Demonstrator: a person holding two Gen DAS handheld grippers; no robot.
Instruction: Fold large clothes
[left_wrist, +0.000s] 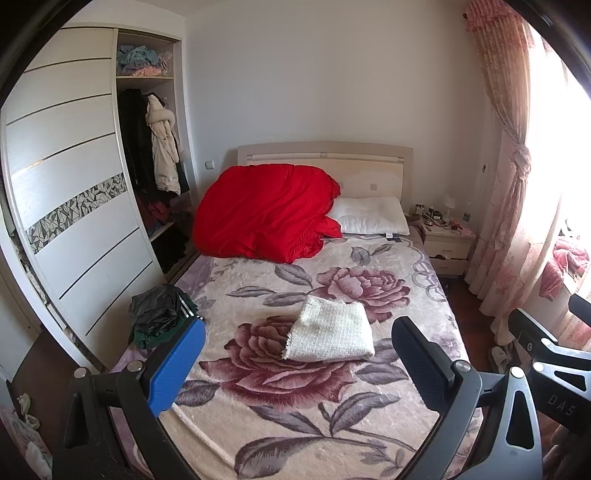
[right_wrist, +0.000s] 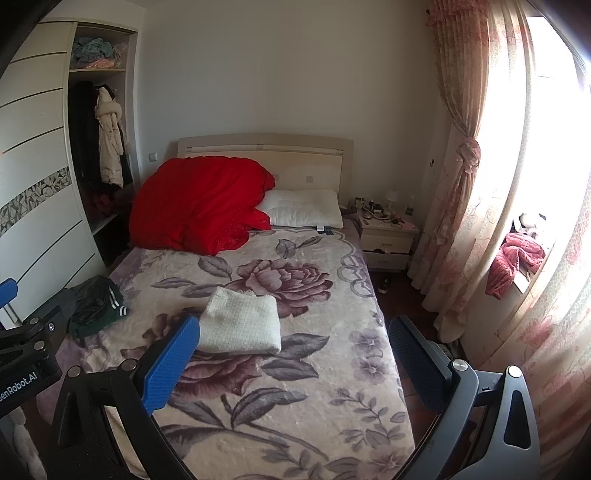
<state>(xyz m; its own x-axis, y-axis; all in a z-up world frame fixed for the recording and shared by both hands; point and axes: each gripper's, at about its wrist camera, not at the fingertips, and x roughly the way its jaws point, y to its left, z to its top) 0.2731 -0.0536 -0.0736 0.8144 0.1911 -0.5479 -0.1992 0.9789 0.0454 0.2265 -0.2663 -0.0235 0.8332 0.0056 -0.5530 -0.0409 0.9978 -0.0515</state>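
Bedspread (left_wrist: 332, 424): folded garment (left_wrist: 330, 329) (lengthwise headboard-ward)

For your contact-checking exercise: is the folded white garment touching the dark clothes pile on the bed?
Apart. The left wrist view shows bare floral blanket between the folded white garment and the dark clothes pile.

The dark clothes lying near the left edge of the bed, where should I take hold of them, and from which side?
The dark clothes lie crumpled, so no clean edge shows. I would probably grip the striped cuff, which sticks out toward the middle of the bed. Come with the left tool, open now, from above and from the foot of the bed, clear of the folded white cloth.
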